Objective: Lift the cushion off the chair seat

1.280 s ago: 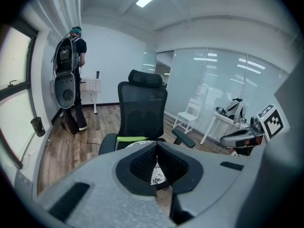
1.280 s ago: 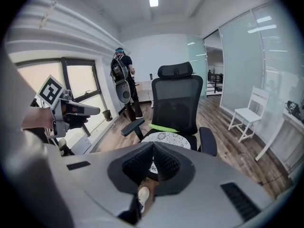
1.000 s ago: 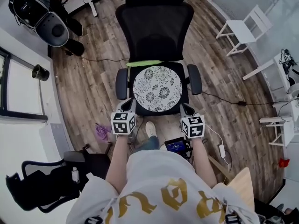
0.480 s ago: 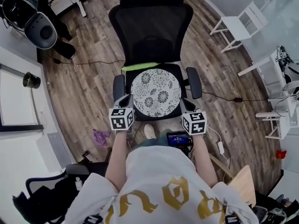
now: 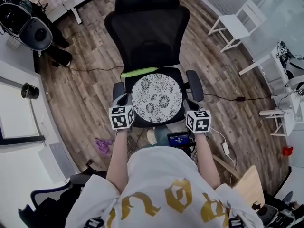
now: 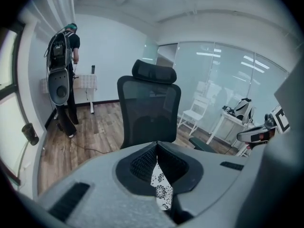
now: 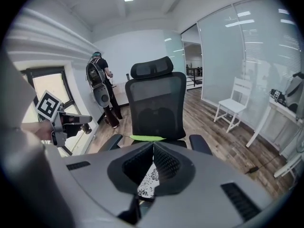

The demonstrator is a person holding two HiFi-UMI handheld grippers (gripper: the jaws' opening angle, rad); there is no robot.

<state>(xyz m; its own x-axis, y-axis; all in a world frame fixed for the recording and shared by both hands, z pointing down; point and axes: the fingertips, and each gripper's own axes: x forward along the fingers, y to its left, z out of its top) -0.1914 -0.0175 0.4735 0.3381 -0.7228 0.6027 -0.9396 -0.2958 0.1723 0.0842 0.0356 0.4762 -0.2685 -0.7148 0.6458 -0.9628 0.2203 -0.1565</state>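
Observation:
A round white cushion with a black flower print lies flat on the seat of a black mesh office chair. My left gripper is at the cushion's left front edge, beside the left armrest. My right gripper is at its right front edge, below the right armrest. Both are shut with nothing held. In the left gripper view the closed jaws point at the chair back, with a sliver of cushion below them. The right gripper view shows the same: shut jaws over the cushion.
A green strip lies at the back of the seat. On the wood floor near my feet are a small device with a screen, cables and a purple scrap. A white chair stands right, a person with gear far left.
Both grippers have moved forward from in front of the seat to either side of the cushion's near edge. They stay shut; the cushion has not moved.

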